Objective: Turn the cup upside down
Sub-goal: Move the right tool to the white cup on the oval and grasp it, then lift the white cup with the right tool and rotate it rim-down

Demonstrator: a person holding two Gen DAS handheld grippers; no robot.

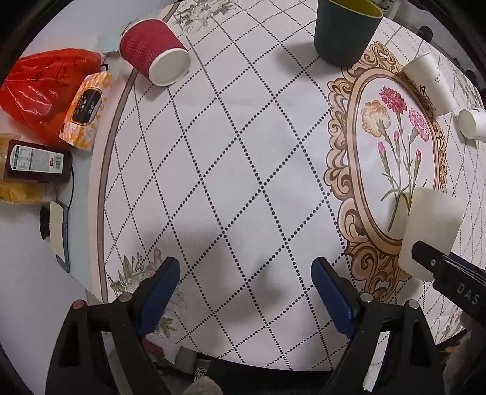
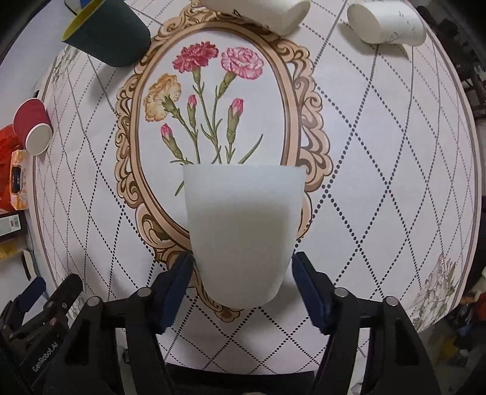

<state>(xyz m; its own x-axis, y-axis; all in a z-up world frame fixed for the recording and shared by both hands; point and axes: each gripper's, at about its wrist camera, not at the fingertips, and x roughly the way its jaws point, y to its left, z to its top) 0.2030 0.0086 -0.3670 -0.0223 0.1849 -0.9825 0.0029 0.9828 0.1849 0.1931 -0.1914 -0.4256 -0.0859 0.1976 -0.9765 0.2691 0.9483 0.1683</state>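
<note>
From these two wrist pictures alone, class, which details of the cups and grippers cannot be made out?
- Frosted white cup, right wrist view: its wall hides the opening.
- Right gripper: whether its blue pads actually press the cup is unclear.
- Dark green cup, left wrist view: top edge cuts off its rim.
- Bottle label, left wrist view: print too small.
- Left gripper: open, empty.

Open tablecloth (image 1: 243, 170) centre; green cup (image 1: 346, 30) and red cup (image 1: 152, 51) stand beyond.

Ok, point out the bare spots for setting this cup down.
Free: the diamond-grid cloth between the red paper cup and the flower medallion. Crowded: the far edge, with the dark green cup and two white cups.
</note>
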